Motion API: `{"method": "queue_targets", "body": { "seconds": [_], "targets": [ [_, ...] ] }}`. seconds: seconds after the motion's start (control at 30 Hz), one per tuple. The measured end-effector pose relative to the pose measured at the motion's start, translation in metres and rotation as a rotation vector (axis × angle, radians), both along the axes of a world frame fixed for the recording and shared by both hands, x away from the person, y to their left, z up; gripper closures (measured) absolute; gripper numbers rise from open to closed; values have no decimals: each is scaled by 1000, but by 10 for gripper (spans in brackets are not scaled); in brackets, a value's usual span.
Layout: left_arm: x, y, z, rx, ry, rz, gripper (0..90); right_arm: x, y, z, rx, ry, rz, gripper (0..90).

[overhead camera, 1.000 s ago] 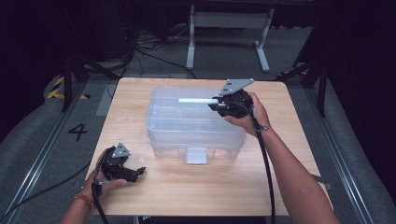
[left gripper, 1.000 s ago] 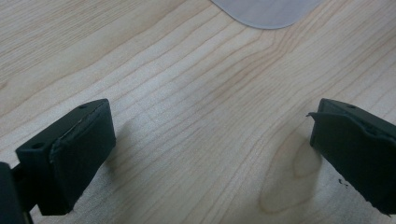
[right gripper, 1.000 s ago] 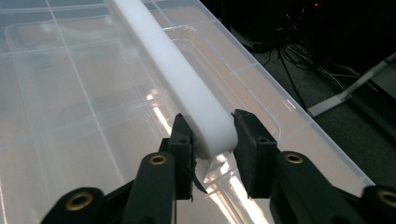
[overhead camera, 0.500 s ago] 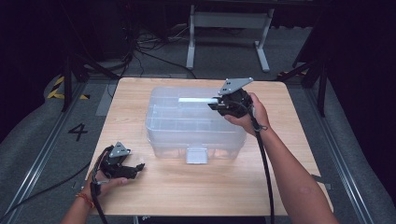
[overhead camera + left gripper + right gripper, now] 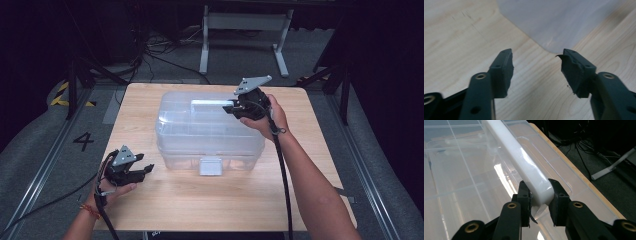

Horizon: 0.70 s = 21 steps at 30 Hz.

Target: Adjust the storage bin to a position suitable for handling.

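A clear plastic storage box (image 5: 207, 132) with a lid stands in the middle of the wooden table (image 5: 200, 210). A white handle (image 5: 210, 103) lies along the lid's top. My right gripper (image 5: 231, 106) is shut on the right end of that white handle (image 5: 524, 162), with a jaw on each side of it. My left gripper (image 5: 146, 171) rests low on the table near the box's front left corner, open, with nothing between its jaws. A corner of the clear box (image 5: 556, 22) lies just beyond the left gripper (image 5: 536, 65).
A white latch (image 5: 210, 166) sits at the middle of the box's front wall. A metal stand (image 5: 245, 25) and cables lie on the dark floor behind the table. Bare wood runs along the table's front edge.
The right gripper has stayed on the handle, with little visible shift. The left gripper has held its place near the box's front left corner.
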<state>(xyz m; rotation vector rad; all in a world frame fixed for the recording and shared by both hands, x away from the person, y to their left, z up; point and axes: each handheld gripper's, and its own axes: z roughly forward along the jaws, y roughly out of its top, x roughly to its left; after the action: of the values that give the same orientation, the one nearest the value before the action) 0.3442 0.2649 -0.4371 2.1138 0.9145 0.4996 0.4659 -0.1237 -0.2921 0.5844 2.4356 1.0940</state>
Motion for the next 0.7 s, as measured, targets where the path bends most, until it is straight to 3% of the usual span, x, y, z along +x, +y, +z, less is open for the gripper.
{"method": "queue_targets", "body": {
  "seconds": [0.1,0.3,0.53,0.7],
  "targets": [
    [-1,-2,12,-30,-45,-2,530,1,1,2,-6,0,-3,738],
    [0,-9,32,-80,-89,-36,588,4,1,5,-7,10,-11,734],
    [4,-13,36,-109,-70,-42,670,9,2,12,-14,12,-17,726],
    [7,-19,39,-98,-81,-64,741,10,3,14,-18,17,-23,724]
  ]
}}
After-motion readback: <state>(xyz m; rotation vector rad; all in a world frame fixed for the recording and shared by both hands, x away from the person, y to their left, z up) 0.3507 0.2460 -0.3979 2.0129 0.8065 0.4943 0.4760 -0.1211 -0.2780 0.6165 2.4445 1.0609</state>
